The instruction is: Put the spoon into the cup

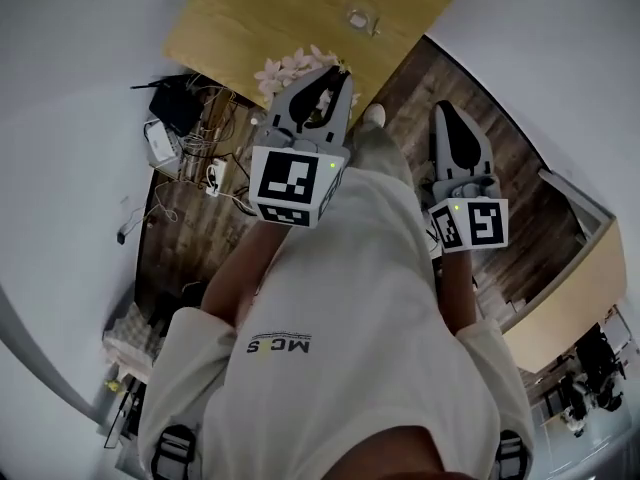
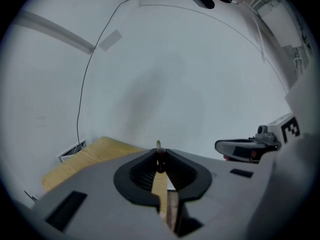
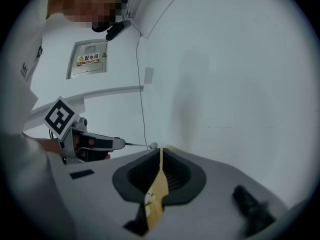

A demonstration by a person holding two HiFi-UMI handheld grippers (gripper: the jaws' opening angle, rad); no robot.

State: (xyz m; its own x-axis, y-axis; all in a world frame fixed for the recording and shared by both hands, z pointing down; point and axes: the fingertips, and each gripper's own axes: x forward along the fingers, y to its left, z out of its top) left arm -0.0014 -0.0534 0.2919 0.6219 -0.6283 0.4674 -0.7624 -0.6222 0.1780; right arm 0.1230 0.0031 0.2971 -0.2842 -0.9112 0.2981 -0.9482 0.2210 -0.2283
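Our left gripper (image 2: 159, 154) grasps a thin metal spoon (image 2: 158, 144) in its jaws; our right gripper (image 3: 162, 150) has its jaws clenched, empty.

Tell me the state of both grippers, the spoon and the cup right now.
left gripper: shut on the spoon.
spoon: held in the air, its end sticking out past the left gripper's tips.
right gripper: jaws together, nothing between them.
cup: standing on the wooden table, with no spoon in it yet.
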